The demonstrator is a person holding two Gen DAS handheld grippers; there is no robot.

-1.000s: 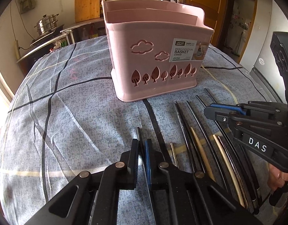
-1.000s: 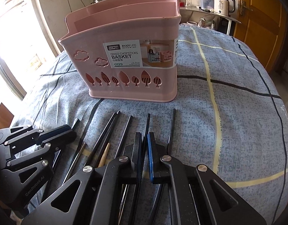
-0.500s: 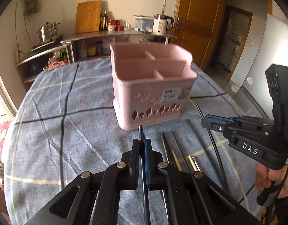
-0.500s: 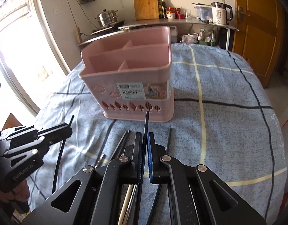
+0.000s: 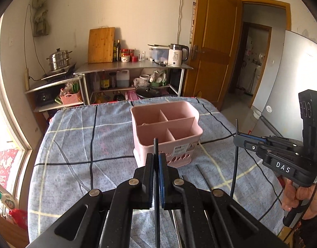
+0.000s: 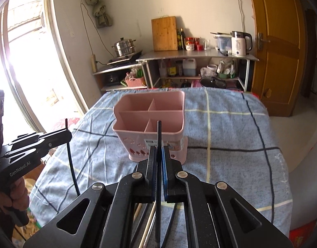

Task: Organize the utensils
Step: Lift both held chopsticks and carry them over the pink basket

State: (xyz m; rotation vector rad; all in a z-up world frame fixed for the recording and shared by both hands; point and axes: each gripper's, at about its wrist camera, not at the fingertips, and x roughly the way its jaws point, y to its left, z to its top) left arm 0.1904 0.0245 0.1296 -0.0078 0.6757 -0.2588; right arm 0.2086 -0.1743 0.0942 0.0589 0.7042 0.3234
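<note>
A pink divided chopstick basket stands upright on the blue checked tablecloth; it also shows in the right wrist view. My left gripper is shut on a black chopstick, held raised in front of the basket. My right gripper is shut on another black chopstick, also raised before the basket. The right gripper shows at the right of the left wrist view, its chopstick hanging down. Several chopsticks lie on the cloth below the grippers.
The table is covered by the blue cloth. Behind it stand a metal shelf with a kettle, cutting board and steel pot. A wooden door and a fridge are at the right.
Both grippers have lifted up and back from the table, each carrying a black chopstick off the cloth. The basket now appears farther away and lower, with its compartments visible from above.
</note>
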